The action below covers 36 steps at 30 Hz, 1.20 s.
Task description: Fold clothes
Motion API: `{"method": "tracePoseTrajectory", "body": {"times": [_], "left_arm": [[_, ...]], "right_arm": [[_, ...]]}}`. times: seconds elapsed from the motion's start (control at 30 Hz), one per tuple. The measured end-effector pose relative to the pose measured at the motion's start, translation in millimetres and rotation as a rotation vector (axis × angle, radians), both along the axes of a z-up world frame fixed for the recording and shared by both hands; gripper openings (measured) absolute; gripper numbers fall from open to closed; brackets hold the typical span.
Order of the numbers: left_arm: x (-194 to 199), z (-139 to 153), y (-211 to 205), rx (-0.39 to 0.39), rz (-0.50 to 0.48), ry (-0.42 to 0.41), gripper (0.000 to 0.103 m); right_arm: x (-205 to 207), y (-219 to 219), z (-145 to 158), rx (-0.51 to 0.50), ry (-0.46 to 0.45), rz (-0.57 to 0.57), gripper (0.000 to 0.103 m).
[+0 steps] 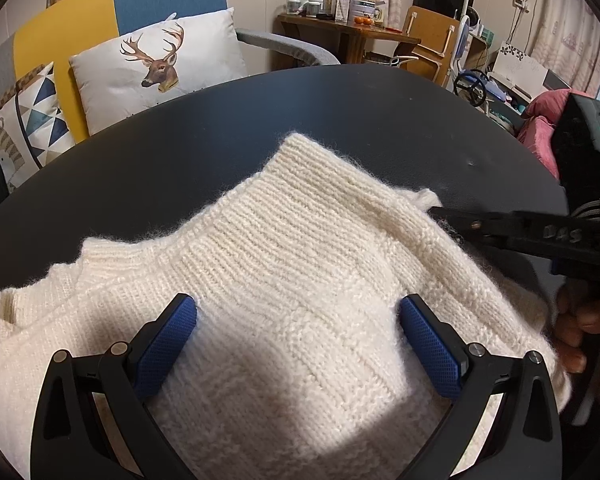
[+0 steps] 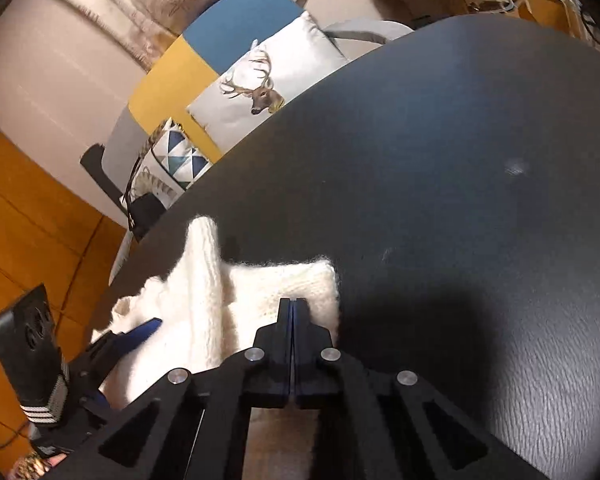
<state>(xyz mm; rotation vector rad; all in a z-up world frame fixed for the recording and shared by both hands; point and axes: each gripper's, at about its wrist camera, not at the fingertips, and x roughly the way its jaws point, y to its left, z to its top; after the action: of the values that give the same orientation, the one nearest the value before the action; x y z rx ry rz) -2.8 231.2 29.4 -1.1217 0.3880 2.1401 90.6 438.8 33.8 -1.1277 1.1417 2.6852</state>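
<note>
A cream knit sweater (image 1: pixel 292 240) lies spread on the dark round table (image 1: pixel 340 112), its ribbed hem pointing to the far side. My left gripper (image 1: pixel 298 304) hovers open over the sweater's middle, blue pads wide apart and nothing between them. My right gripper (image 1: pixel 440 212) comes in from the right, shut on a small tuft at the sweater's right edge. In the right wrist view its jaws (image 2: pixel 291 303) are pressed together over the sweater (image 2: pixel 204 300), and one blue finger (image 2: pixel 144 329) of the left gripper shows at the lower left.
Behind the table stands a sofa with a deer cushion (image 1: pixel 156 60) and a triangle-patterned cushion (image 1: pixel 28 120). A cluttered wooden desk (image 1: pixel 340 28) is at the back and pink fabric (image 1: pixel 540 128) at the right. A person's hand (image 1: pixel 580 320) holds the right gripper. Bare tabletop (image 2: pixel 460 200) lies beyond the sweater.
</note>
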Motion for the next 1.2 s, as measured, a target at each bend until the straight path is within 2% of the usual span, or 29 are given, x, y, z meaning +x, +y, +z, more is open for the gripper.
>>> {"method": "tracePoseTrajectory", "body": {"times": [0.07, 0.1, 0.23, 0.37, 0.47, 0.67, 0.93, 1.07, 1.2], "left_arm": [[-0.1, -0.1, 0.0, 0.001, 0.0, -0.001, 0.102], [-0.2, -0.1, 0.0, 0.002, 0.0, -0.002, 0.103], [-0.2, -0.1, 0.3, 0.003, 0.0, -0.002, 0.103], [-0.7, -0.2, -0.3, 0.005, -0.001, -0.003, 0.103], [-1.0, -0.3, -0.5, 0.008, 0.0, -0.006, 0.103], [-2.3, -0.7, -1.3, 0.019, 0.001, -0.016, 0.103], [-0.3, -1.2, 0.4, 0.018, 0.003, -0.014, 0.103], [1.6, -1.1, 0.7, 0.017, 0.004, -0.011, 0.103], [3.2, -0.7, 0.8, 0.014, 0.003, -0.007, 0.103]], "right_arm": [[7.8, -3.3, 13.3, 0.003, 0.031, -0.011, 0.008], [10.7, -9.3, 23.8, 0.026, 0.063, 0.01, 0.008], [-9.0, -40.0, 50.8, 0.137, 0.102, 0.151, 0.008], [-48.2, -68.1, 51.8, 0.25, 0.035, 0.297, 0.008], [-65.7, -72.3, 43.1, 0.307, -0.022, 0.328, 0.008], [-78.4, -56.2, 31.8, 0.31, -0.058, 0.307, 0.006], [-88.6, -47.5, 21.2, 0.35, -0.058, 0.237, 0.002], [-85.3, -33.4, 17.5, 0.326, -0.075, 0.172, 0.002], [-81.6, -22.1, 15.3, 0.256, -0.065, 0.16, 0.003]]}}
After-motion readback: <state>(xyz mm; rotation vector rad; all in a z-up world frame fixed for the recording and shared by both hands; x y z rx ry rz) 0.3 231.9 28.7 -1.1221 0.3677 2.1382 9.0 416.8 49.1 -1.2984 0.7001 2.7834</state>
